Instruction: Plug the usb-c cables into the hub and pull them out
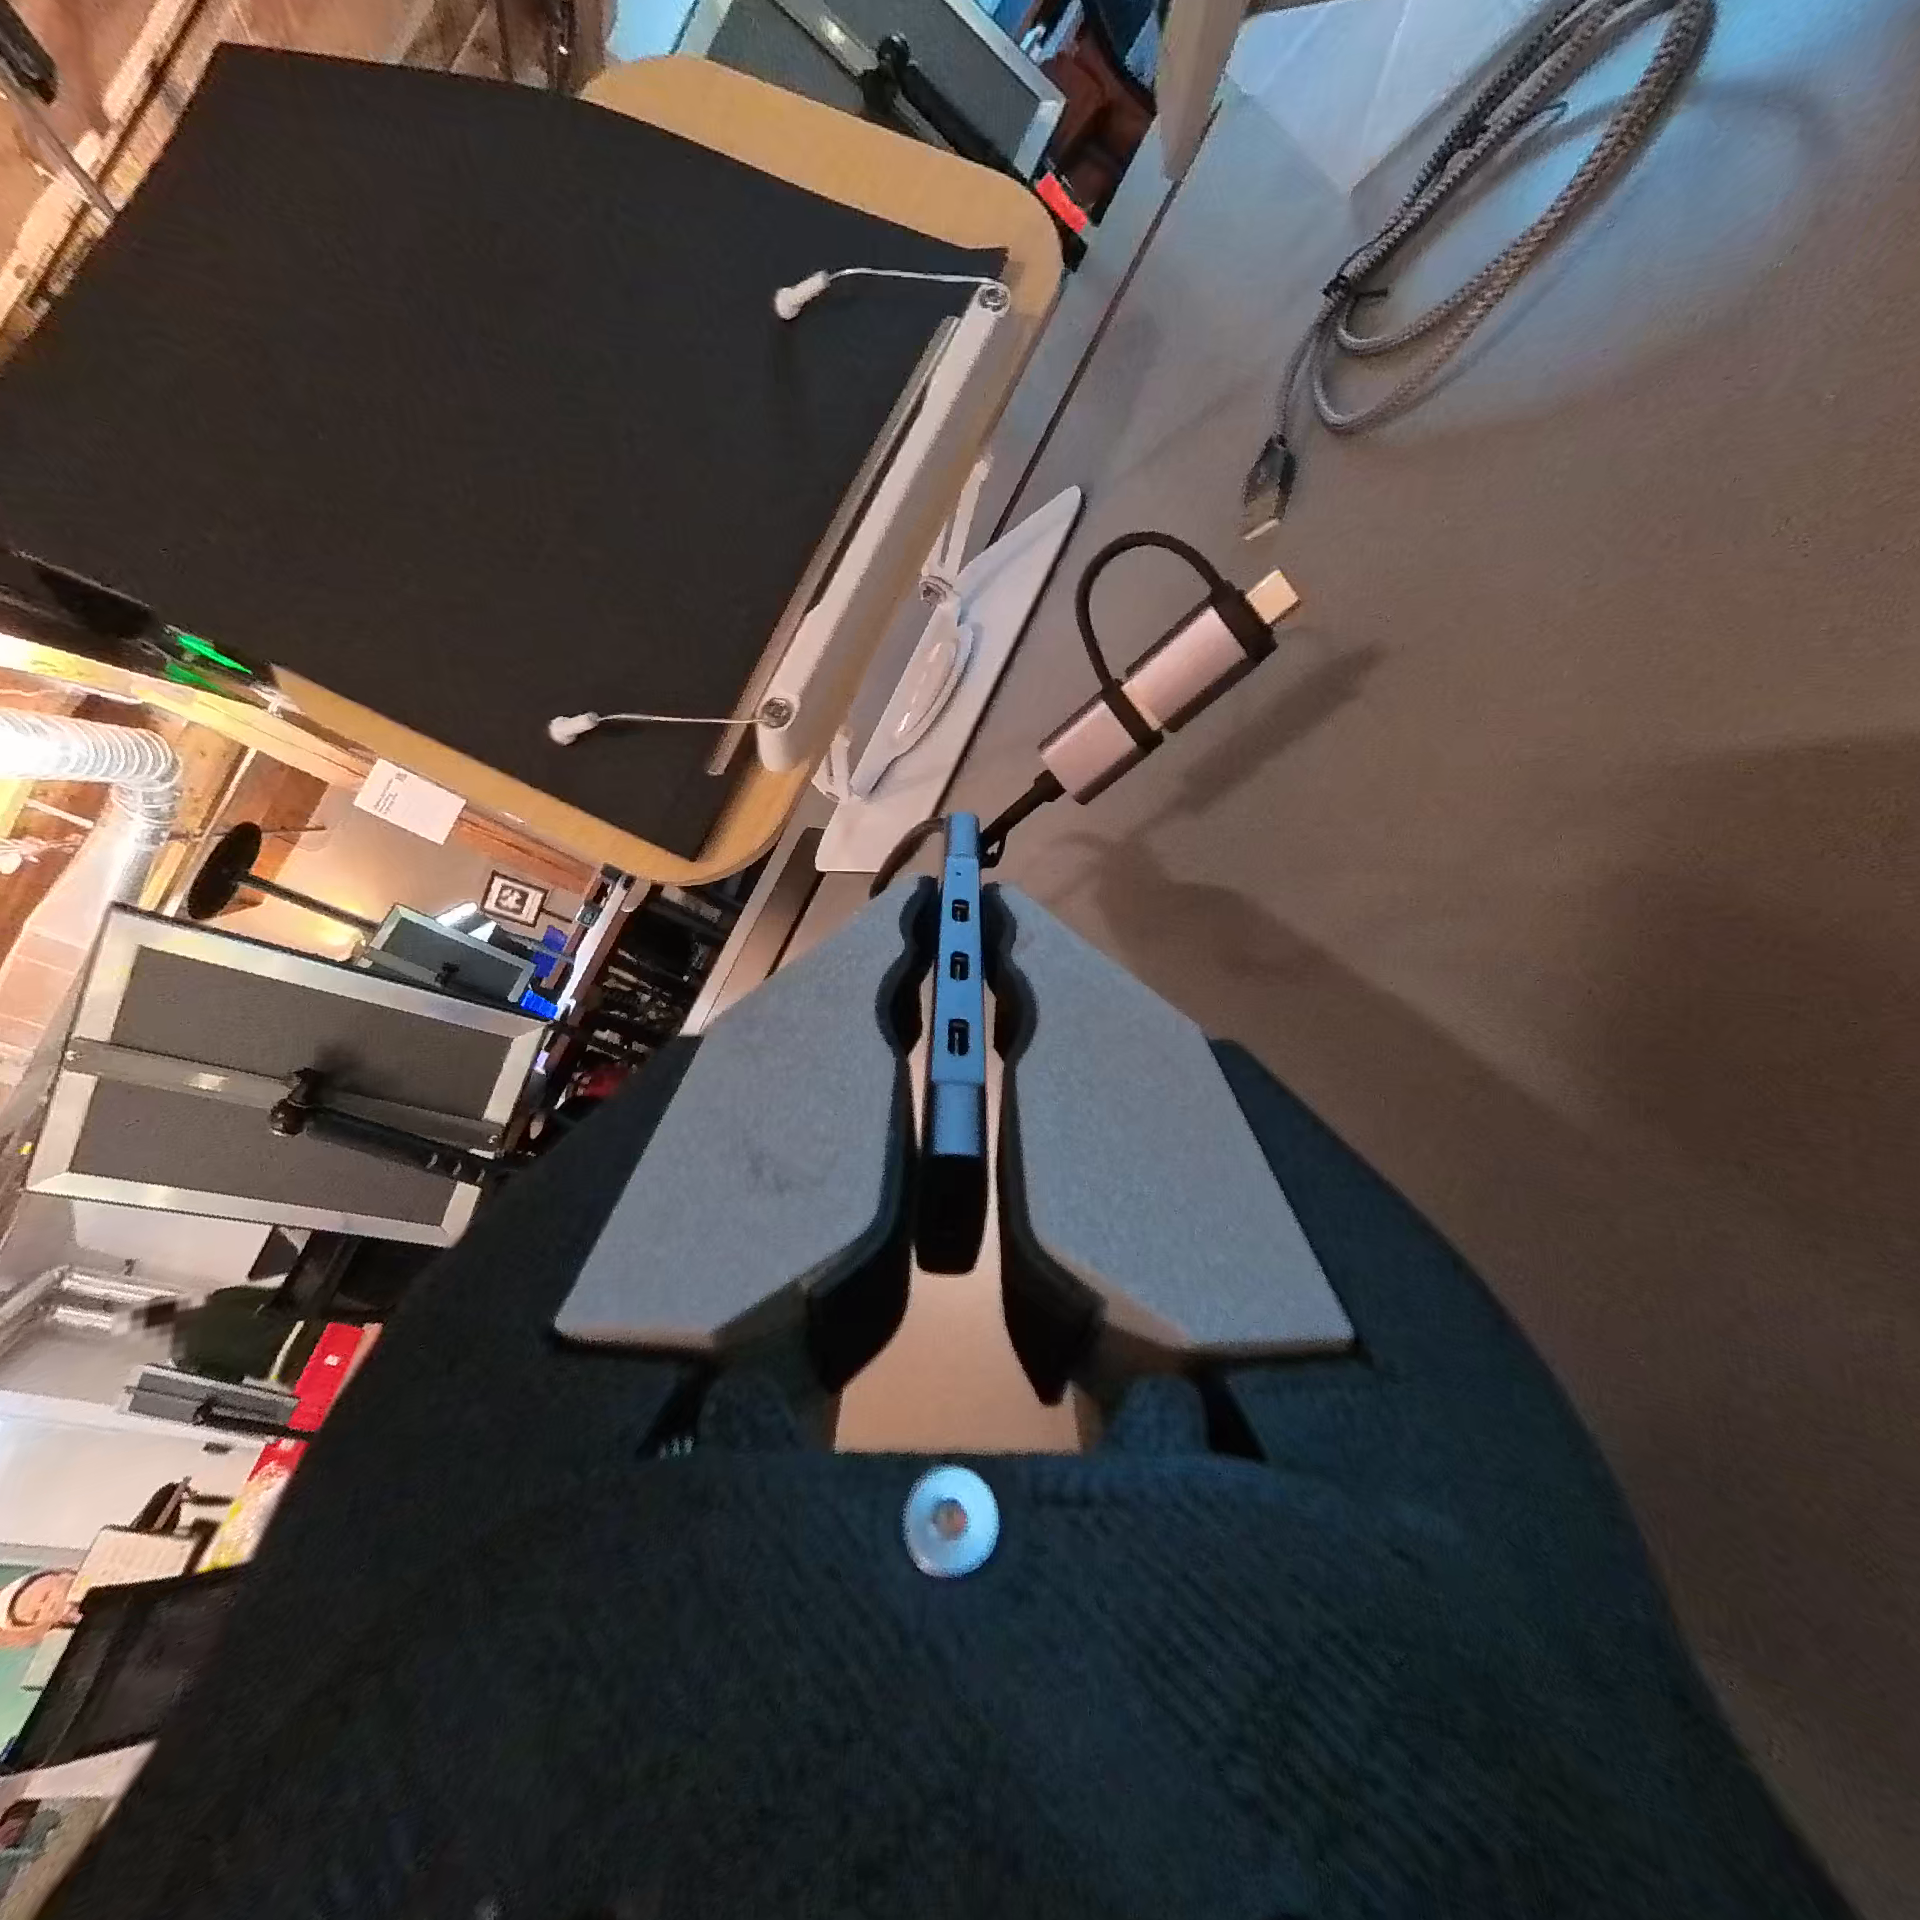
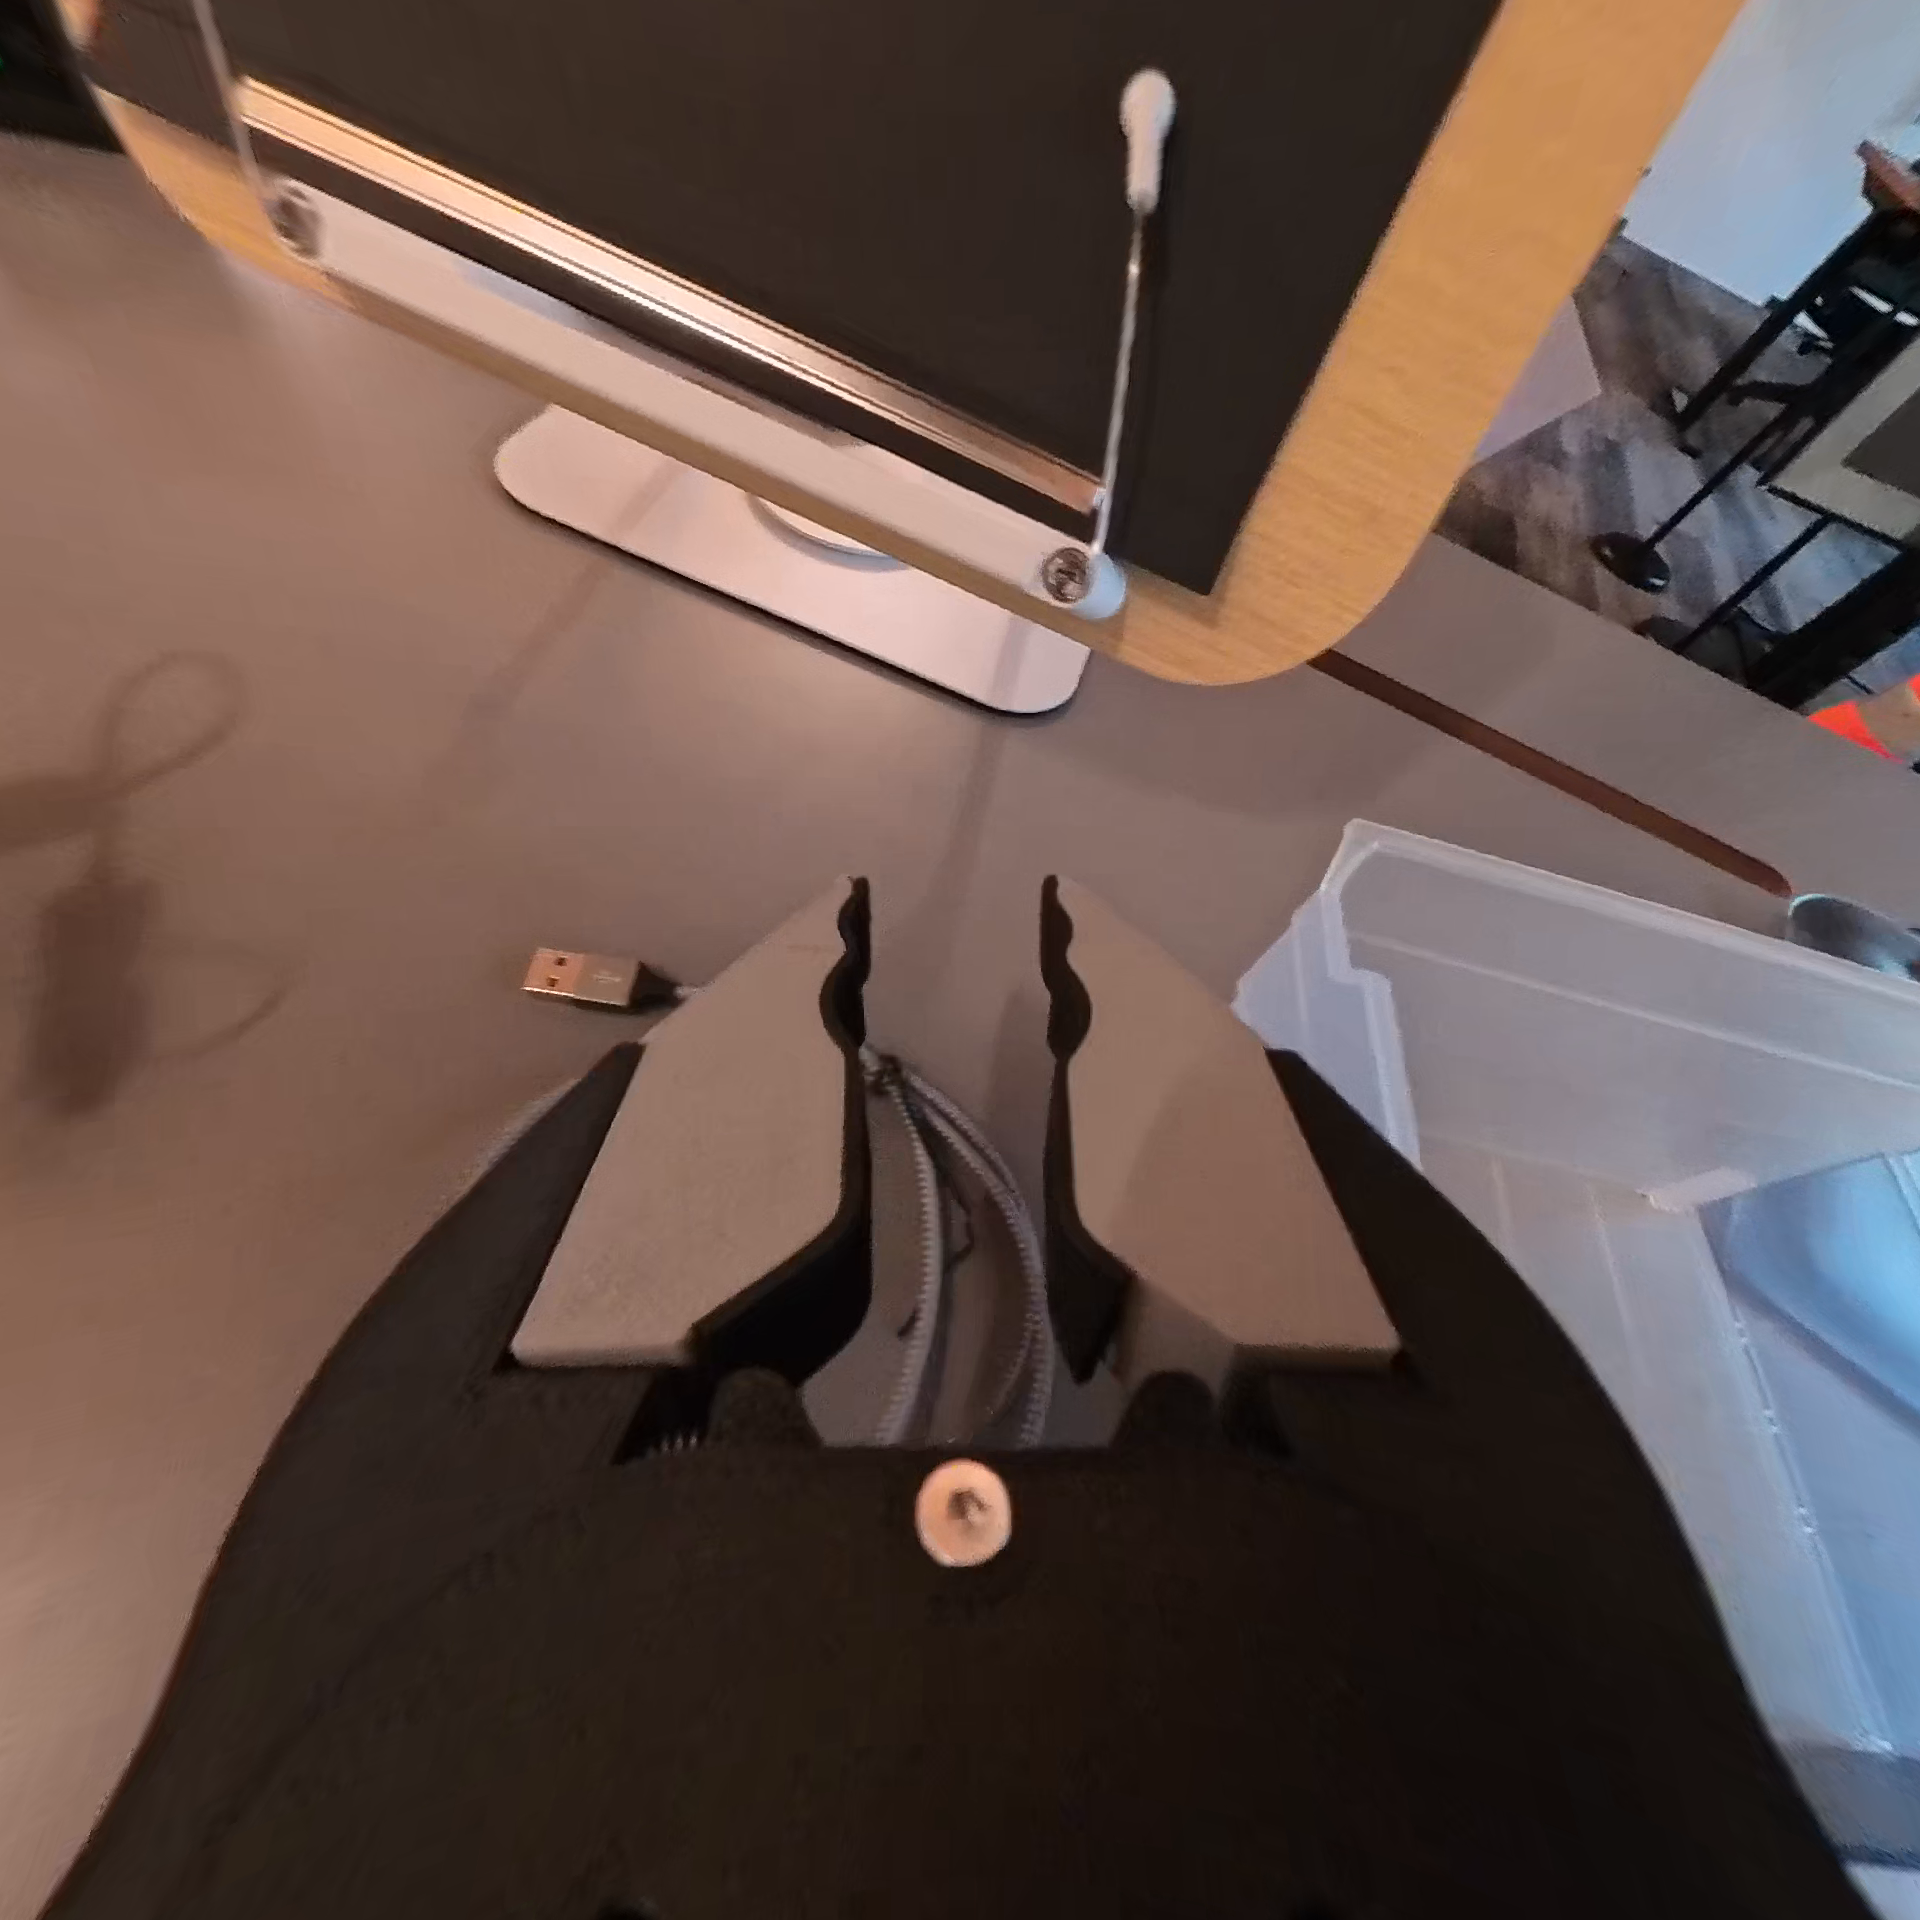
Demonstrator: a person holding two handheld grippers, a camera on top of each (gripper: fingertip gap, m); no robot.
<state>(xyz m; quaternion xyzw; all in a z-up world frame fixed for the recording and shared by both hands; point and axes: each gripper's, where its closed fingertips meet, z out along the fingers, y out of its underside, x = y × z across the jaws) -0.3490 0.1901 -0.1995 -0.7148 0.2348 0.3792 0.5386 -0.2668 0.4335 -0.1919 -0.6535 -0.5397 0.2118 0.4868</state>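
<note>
Only left hand-held gripper (image 1: 961,904) clamps hub (image 1: 958,997), right hand-held gripper (image 2: 956,904) wide above braided cable (image 2: 935,1226)

bare table (image 2: 312,727) ahead; board stand (image 2: 790,561) behind, clear bin (image 2: 1558,1039) right.

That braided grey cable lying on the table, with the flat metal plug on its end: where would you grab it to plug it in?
Take the braided grey cable by the dark housing just behind its flat metal plug, coming down from above with a finger on each long side. The plug lies flat on the brown table, tip clear. The right gripper is open over the cable; the left gripper holds the slim grey hub.
</note>
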